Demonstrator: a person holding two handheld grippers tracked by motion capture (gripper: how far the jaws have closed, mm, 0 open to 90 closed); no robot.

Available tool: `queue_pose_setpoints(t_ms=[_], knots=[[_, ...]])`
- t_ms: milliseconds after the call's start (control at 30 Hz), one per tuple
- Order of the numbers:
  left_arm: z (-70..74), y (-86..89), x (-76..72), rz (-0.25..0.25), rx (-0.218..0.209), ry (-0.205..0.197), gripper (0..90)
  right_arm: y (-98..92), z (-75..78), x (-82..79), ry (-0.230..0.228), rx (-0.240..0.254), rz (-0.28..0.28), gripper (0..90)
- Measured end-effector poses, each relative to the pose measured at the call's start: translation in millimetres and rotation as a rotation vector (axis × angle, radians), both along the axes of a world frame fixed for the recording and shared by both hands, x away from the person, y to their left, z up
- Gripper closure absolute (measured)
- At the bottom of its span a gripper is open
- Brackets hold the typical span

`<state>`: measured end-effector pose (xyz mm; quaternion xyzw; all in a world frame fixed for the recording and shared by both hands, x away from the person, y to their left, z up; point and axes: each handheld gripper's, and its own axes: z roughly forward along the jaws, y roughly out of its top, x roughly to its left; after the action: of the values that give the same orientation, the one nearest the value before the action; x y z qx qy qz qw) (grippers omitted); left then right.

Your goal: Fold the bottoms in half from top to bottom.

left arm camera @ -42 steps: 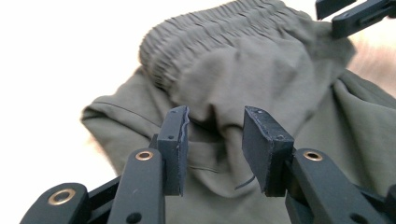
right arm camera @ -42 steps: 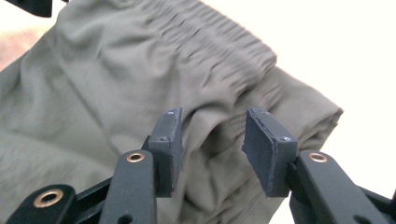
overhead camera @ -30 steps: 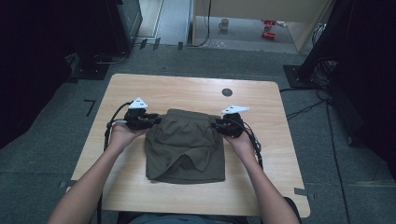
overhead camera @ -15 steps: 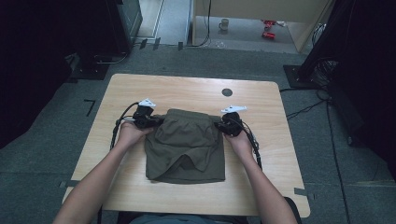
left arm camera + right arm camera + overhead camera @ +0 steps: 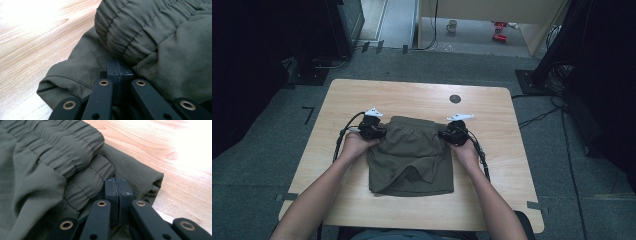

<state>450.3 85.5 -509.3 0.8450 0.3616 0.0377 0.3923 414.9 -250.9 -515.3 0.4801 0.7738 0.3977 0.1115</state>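
Olive green shorts (image 5: 412, 160) lie folded on the wooden table (image 5: 412, 95), elastic waistband at the far end. My left gripper (image 5: 379, 132) sits at the waistband's left corner and my right gripper (image 5: 443, 135) at its right corner. In the left gripper view the jaws of the left gripper (image 5: 117, 67) are pressed together with the gathered shorts (image 5: 175, 50) bunched around their tips. The right gripper view has the right gripper (image 5: 117, 187) shut the same way against the ribbed band of the shorts (image 5: 37, 170). Cloth hides the jaw tips' undersides.
A dark round grommet (image 5: 455, 99) is set in the table beyond the shorts. Bare wood runs on all sides of the garment. Black equipment stands (image 5: 337, 25) and cables ring the table, and a mug (image 5: 452, 25) sits on the floor far back.
Both grippers have drawn inward toward each other, the left one more. The top of the shorts has narrowed and bunched up between them.
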Motion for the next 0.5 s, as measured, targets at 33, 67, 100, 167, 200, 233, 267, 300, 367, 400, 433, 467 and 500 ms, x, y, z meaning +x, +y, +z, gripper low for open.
queue_pose_setpoints(t_ms=[33,67,100,167,200,233,267,300,367,400,433,467,500], knots=[[0.6,0.1,0.0,0.001,-0.001,0.005,90.0,-0.8,0.4,0.6,0.012,0.022,0.007,85.4],[1.5,0.4,-0.4,0.004,0.0,0.0,88.8,-1.5,1.4,0.9,0.023,0.042,0.009,85.4],[5.2,1.9,-1.5,0.017,-0.008,-0.012,79.7,-2.6,5.0,0.2,0.02,0.076,0.017,84.3],[7.0,2.9,-2.4,0.016,-0.019,-0.014,78.4,-2.8,7.6,-0.8,0.015,0.081,0.022,83.3],[9.2,3.8,-3.5,0.011,-0.022,-0.014,76.9,-2.6,10.3,-1.9,0.005,0.084,0.029,82.7],[12.8,4.7,-7.1,-0.004,-0.021,-0.023,74.9,-1.5,15.4,-5.3,-0.012,0.089,0.041,82.0],[12.8,4.7,-7.1,-0.004,-0.021,-0.023,74.0,-1.5,15.4,-5.3,-0.012,0.089,0.041,82.0],[14.7,5.1,-9.3,-0.01,-0.014,-0.03,74.0,-0.8,17.6,-7.4,-0.017,0.092,0.048,81.5],[18.7,6.4,-13.6,-0.025,-0.004,-0.039,71.2,1.0,23.6,-14.8,-0.03,0.097,0.073,80.3],[23.2,7.7,-17.8,-0.041,0.006,-0.043,70.4,1.5,25.7,-17.2,-0.028,0.095,0.084,79.5],[23.2,7.7,-17.8,-0.041,0.006,-0.043,69.8,1.5,25.7,-17.2,-0.028,0.095,0.084,79.5],[25.1,8.7,-20.4,-0.044,0.0,-0.055,69.8,1.8,27.6,-20.0,-0.034,0.093,0.096,79.3],[27.2,9.6,-22.9,-0.048,-0.007,-0.059,69.8,2.4,30.2,-26.5,-0.049,0.087,0.113,78.9]])
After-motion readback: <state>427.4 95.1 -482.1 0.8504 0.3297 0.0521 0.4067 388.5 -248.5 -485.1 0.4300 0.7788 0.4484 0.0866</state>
